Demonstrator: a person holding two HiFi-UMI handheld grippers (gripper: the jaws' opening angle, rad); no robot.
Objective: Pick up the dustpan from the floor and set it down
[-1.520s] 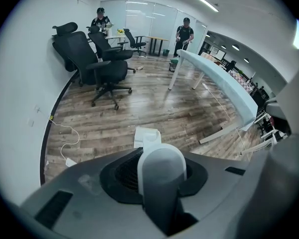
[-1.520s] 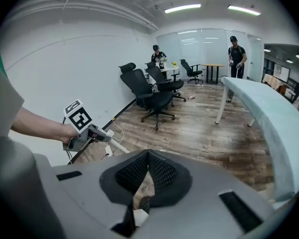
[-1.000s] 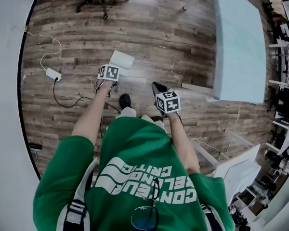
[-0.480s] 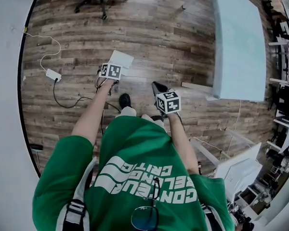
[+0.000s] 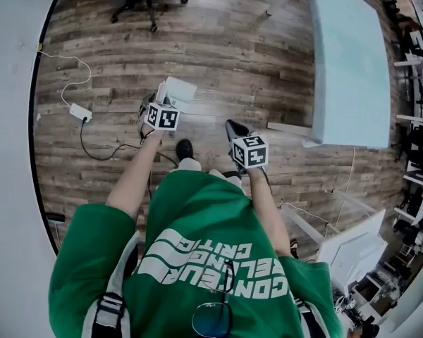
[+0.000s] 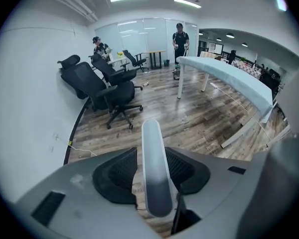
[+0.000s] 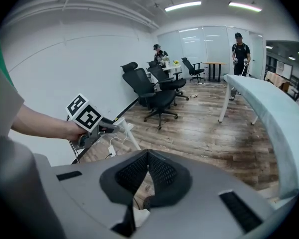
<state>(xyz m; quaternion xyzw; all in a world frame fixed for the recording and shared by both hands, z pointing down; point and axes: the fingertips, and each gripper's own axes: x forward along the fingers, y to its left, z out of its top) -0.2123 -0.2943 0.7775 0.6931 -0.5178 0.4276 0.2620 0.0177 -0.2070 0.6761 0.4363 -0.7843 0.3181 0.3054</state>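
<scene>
The white dustpan [image 5: 179,90] is on the wood floor in front of the person's feet. Its pale handle [image 6: 153,173] runs up between the jaws of my left gripper [image 6: 150,152], which are opening; a thin strip of floor shows between the handle and one pad. From the right gripper view, the left gripper [image 7: 92,121] is in the person's hand with the handle [image 7: 128,133] slanting down from it. My right gripper [image 7: 148,157] is shut with nothing in it, and it hangs beside the person's right leg [image 5: 234,128].
Black office chairs [image 6: 107,96] stand by the curved white wall. A long light-blue table [image 5: 345,62] runs along the right. A white adapter and cable [image 5: 79,110] lie on the floor at left. People [image 6: 180,39] stand far back. A black shoe [image 5: 184,147] is near the dustpan.
My left gripper has risen and tipped, and its marker cube now covers more of the dustpan. The dustpan looks narrower and more on end. The right gripper has stayed put.
</scene>
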